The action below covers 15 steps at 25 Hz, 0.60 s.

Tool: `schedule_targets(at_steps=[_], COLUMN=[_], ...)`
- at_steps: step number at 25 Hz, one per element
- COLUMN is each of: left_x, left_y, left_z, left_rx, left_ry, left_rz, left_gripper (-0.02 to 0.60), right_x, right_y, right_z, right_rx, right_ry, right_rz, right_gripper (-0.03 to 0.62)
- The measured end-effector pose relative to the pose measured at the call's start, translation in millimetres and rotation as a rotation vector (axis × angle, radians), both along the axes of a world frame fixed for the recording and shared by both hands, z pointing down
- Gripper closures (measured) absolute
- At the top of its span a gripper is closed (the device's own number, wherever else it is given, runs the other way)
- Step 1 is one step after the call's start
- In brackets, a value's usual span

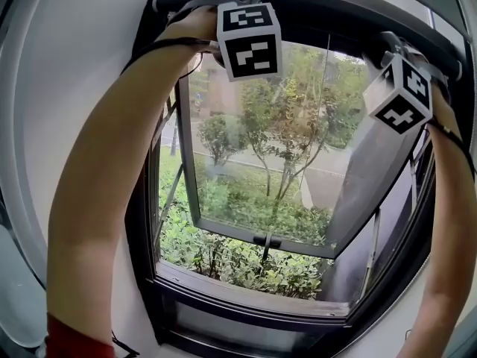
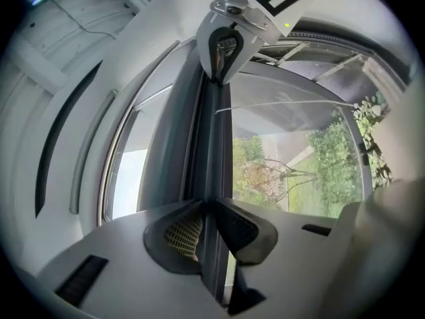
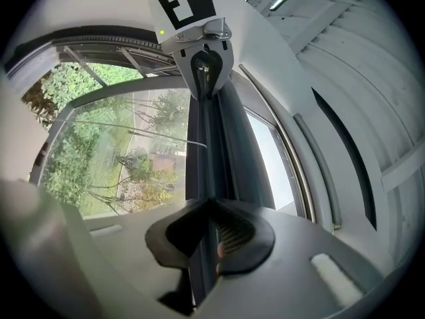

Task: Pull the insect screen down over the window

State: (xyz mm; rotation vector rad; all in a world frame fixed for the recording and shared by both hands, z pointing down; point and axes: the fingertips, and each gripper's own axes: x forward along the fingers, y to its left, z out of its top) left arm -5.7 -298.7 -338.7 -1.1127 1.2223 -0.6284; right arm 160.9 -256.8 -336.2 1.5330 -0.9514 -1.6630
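Note:
The insect screen's dark pull bar lies along the top of the window frame. Both arms are raised to it. My left gripper holds the bar near its left end, its marker cube just below. My right gripper holds it near the right end. In the left gripper view the jaws are shut on the bar, which runs on to the right gripper. The right gripper view shows its jaws shut on the same bar, with the left gripper at the far end.
The glass sash swings outward, with a black handle at its lower rail. A thin cord hangs in the opening. Below lies the dark sill. White wall flanks the frame; shrubs and trees stand outside.

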Motion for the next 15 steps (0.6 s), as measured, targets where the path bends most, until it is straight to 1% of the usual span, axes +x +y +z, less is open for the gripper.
schedule_targets(at_steps=[2, 5, 10, 13, 15], left_x=[0.7, 0.1, 1.4, 1.9, 2.6], left_y=[-1.1, -3.1, -3.6, -3.7, -4.6], left_z=[1.1, 1.1, 0.4, -0.9, -0.7], left_rx=[-0.017, -0.011, 0.003, 0.008, -0.005], left_ry=[-0.033, -0.052, -0.041, -0.033, -0.032], left_rz=[-0.027, -0.052, -0.057, -0.062, -0.069], left_gripper=[0.516, 0.523, 0.525, 0.525, 0.525], right_x=[-0.2, -1.8, -0.9, -5.6, -8.3], right_y=[-0.8, -2.7, -3.1, 3.0, 5.9], right_z=[0.4, 0.8, 1.3, -4.8, -7.4], right_rx=[-0.017, -0.02, -0.074, -0.076, -0.078], right_ry=[0.01, 0.056, 0.056, 0.042, 0.033], right_rz=[0.004, 0.033, 0.053, 0.043, 0.034], right_gripper=[0.549, 0.551, 0.553, 0.554, 0.554])
